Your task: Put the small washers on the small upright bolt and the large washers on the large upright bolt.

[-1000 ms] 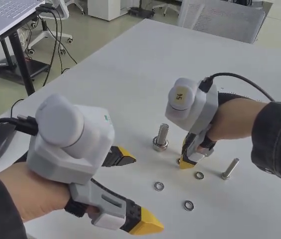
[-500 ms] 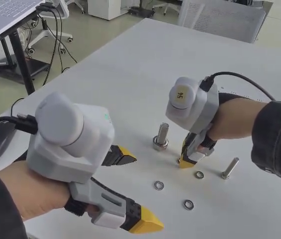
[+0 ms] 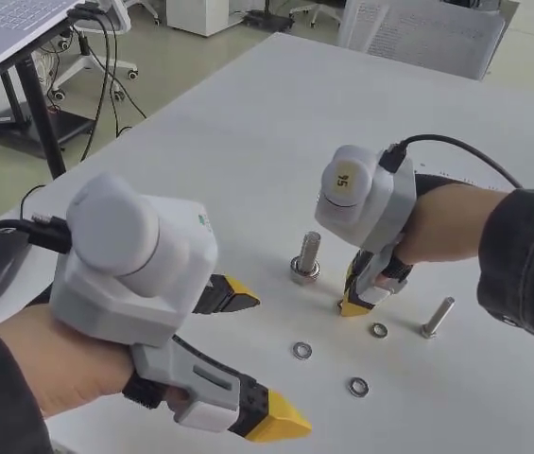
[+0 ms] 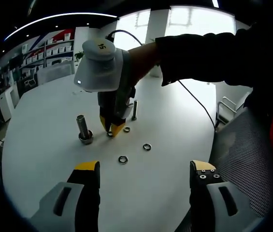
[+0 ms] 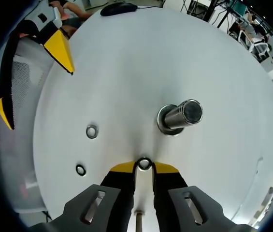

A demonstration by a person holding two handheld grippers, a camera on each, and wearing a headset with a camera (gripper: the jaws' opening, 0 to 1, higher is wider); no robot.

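1. Between the yellow tips of the right gripper (image 5: pixel 144 167), one washer (image 5: pixel 144 163) is seen lying flat on the table (image 5: pixel 126 72). The jaws are drawn narrow with a tip at each side of it. A pinch is judged to be made, though a lift off the surface cannot be confirmed.
2. Just beside that gripper the large upright bolt (image 5: pixel 179 117) is stood on its head, its long axis vertical and its top end free. It is placed ahead and to the right in the right gripper view, and to the person's left in the head view.
3. On the gripper's other side, near but apart, the small upright bolt (image 3: pixel 437 319) is found. Which bolt suits this washer cannot be told from its size.
4. Either way, the washer would have to be raised above a bolt's tip and lowered flat along that vertical axis.
5. Further out, three loose washers (image 3: pixel 301 352) are spread toward the left gripper (image 4: pixel 144 166). That gripper is held wide open with nothing in it, and is the farther of the two from both bolts.
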